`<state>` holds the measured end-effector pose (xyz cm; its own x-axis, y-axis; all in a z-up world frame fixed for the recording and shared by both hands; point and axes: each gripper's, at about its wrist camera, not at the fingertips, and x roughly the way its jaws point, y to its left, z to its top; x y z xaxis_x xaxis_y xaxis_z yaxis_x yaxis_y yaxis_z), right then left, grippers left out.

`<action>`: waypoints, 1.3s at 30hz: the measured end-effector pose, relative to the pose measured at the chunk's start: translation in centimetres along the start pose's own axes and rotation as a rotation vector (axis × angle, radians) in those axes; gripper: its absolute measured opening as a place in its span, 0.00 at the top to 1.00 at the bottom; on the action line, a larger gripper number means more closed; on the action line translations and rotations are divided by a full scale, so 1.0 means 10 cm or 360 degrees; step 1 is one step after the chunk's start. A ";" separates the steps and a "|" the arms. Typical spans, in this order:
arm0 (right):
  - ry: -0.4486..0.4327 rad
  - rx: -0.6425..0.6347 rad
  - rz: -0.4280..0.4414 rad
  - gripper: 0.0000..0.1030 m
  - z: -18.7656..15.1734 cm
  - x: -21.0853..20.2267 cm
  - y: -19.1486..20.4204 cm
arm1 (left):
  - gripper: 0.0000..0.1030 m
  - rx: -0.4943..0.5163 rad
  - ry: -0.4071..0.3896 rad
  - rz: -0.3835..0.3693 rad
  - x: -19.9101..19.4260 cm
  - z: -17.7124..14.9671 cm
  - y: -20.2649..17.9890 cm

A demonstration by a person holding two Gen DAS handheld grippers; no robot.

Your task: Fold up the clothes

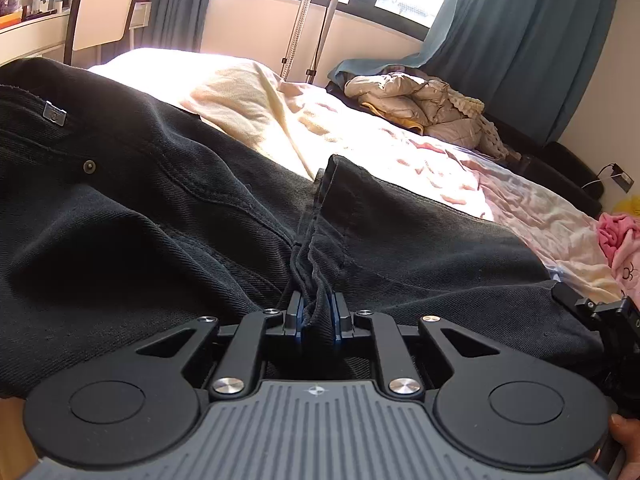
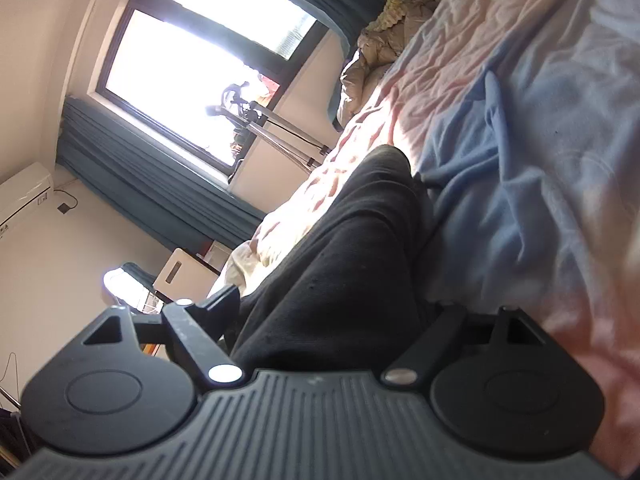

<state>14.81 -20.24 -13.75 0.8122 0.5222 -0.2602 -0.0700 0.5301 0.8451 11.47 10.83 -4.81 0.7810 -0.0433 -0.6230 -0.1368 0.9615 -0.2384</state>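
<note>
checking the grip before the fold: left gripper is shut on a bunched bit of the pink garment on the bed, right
Not quite. The left gripper is shut on a bunched bit of fabric, but it belongs to the black jeans, not the pink garment, which lies apart at the right edge of the bed. The left wrist view shows it.

Black denim trousers (image 1: 140, 200) run off left edge in left wrist view, waistband cut. Right gripper (image 2: 332, 308) fingertips buried behind bunched black cloth, pad contact unreadable. Pink crumpled garment (image 1: 620, 236) clipped at right edge. Bedsheet near right wrist lens blurred.
</note>
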 end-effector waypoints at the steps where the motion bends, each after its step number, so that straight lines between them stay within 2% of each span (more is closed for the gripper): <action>1: 0.0019 -0.0005 -0.0029 0.38 -0.02 0.02 -0.02 | 0.83 0.0016 -0.0012 0.0004 0.00 -0.01 -0.01; 3: 0.0015 -0.0065 -0.0080 0.57 -0.01 0.00 0.08 | 0.73 0.0084 -0.0029 0.0018 -0.02 -0.02 -0.04; 4: 0.0011 -0.0078 -0.0094 0.71 0.02 -0.01 0.14 | 0.70 0.0137 -0.0044 0.0045 -0.05 -0.01 -0.06; 5: -0.0002 -0.0078 -0.0092 0.76 0.05 -0.05 0.21 | 0.66 0.0191 -0.0059 0.0074 -0.08 -0.01 -0.08; 8: -0.0045 -0.0152 -0.0094 0.81 0.18 -0.17 0.44 | 0.60 0.0149 -0.0108 0.0063 -0.25 0.04 -0.01; 10: -0.0099 -0.0244 -0.0079 0.82 0.27 -0.27 0.61 | 0.59 0.0117 -0.0137 0.0107 -0.32 0.12 0.02; 12: -0.0166 -0.0240 -0.0008 0.82 0.37 -0.38 0.72 | 0.59 0.0104 -0.0157 0.0175 -0.36 0.23 0.00; 15: -0.0267 -0.0299 0.0047 0.82 0.51 -0.58 0.86 | 0.59 0.0173 -0.0164 0.0172 -0.31 0.40 -0.20; 18: -0.0381 -0.0319 0.0065 0.82 0.71 -0.85 0.94 | 0.59 0.0277 -0.0106 0.0137 -0.13 0.51 -0.54; 22: -0.0518 -0.0374 0.0091 0.82 0.91 -1.23 0.97 | 0.59 0.0420 -0.0034 0.0033 0.15 0.45 -1.17; 25: -0.0626 -0.0420 0.0103 0.82 1.06 -1.46 1.01 | 0.59 0.0534 -0.0026 -0.0031 0.29 0.27 -1.67; 28: -0.0787 -0.0446 0.0093 0.82 1.26 -1.74 0.95 | 0.59 0.0553 -0.0003 -0.0152 0.40 0.05 -2.07; 31: -0.0897 -0.0531 0.0005 0.82 1.41 -1.93 0.88 | 0.59 0.0569 0.0021 -0.0274 0.51 -0.17 -2.46; 35: -0.0938 -0.0696 -0.0086 0.82 1.46 -1.99 0.77 | 0.59 0.0587 0.0094 -0.0301 0.67 -0.39 -2.61; 37: -0.0904 -0.0760 -0.0087 0.82 1.45 -1.90 0.75 | 0.57 0.0603 0.0120 -0.0326 0.65 -0.37 -2.48; 38: -0.0888 -0.0784 -0.0074 0.82 1.44 -1.86 0.75 | 0.51 0.0611 0.0132 -0.0339 0.65 -0.35 -2.41; 39: -0.0872 -0.0812 -0.0061 0.82 1.42 -1.81 0.75 | 0.50 0.0633 0.0112 -0.0356 0.58 -0.29 -2.30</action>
<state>7.82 -35.20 3.92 0.9822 0.1605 0.0972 -0.1875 0.8550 0.4836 17.43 -12.34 -5.12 0.7197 -0.2670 -0.6408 0.2857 0.9552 -0.0771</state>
